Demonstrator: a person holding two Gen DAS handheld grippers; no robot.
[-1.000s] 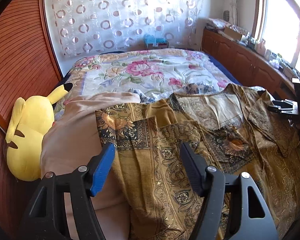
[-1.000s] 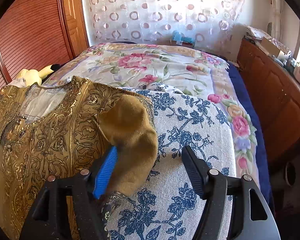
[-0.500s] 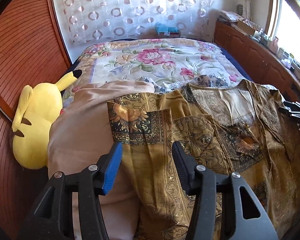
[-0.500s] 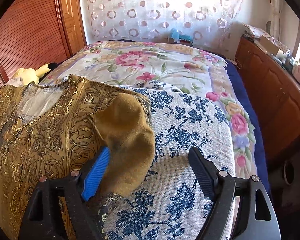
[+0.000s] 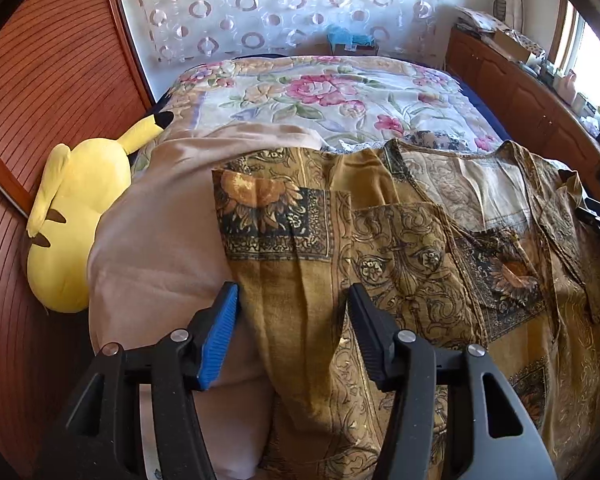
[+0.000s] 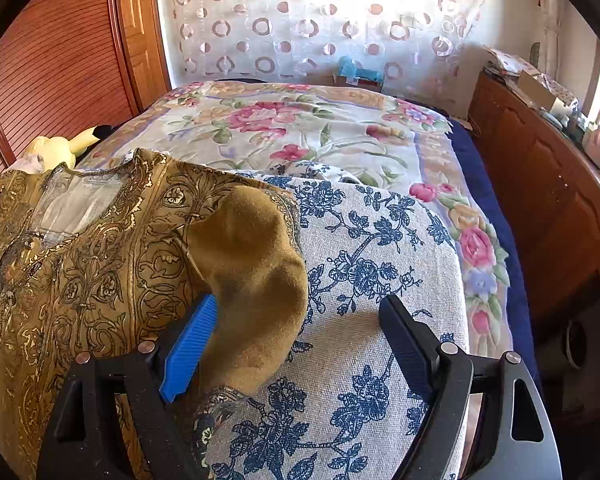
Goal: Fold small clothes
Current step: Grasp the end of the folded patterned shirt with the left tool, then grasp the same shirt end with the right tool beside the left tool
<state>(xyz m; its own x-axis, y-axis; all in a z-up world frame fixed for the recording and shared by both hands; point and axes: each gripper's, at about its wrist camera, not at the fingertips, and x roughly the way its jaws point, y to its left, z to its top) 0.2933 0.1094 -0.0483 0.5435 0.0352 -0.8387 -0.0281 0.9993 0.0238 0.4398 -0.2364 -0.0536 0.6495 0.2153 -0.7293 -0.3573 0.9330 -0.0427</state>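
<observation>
Thin woven cloth, ochre with dark scroll and sunflower print: garment (image 5: 400, 248) spread flat on the bed (image 5: 328, 92), neckline toward the far end. Lies partly over a beige pillow (image 5: 160, 240) on the left side and a blue-flowered cushion (image 6: 372, 272) on the right side.

Left gripper (image 5: 292, 320): fingers spread, straddling a lengthwise ridge of cloth at the garment's left portion. No contact confirmed; nothing pinched.

Right gripper (image 6: 296, 324): fingers spread wide. Turned-back flap (image 6: 252, 272) of the garment, plain mustard reverse showing, rests against the blue pad of one finger; opposite finger well apart over the cushion. Not clamped.

Handling, judged: light, soft, fully limp; no stiffness to carry a fold unaided. Sheen suggests some slip against the rubber pads and against the cushions beneath. Likely to drag, bunch or unroll if lifted from one point only. Not fragile, though embroidered edging could snag.

Recommended hold, judged: hemmed side edges or shoulder seams, where doubled cloth gives bulk. Left side at the raised ridge between the fingers; right side at the flap's edge. Both sides lifted together, evenly.

Yellow plush toy (image 5: 72, 216) beside the pillow, clear of the work.
</observation>
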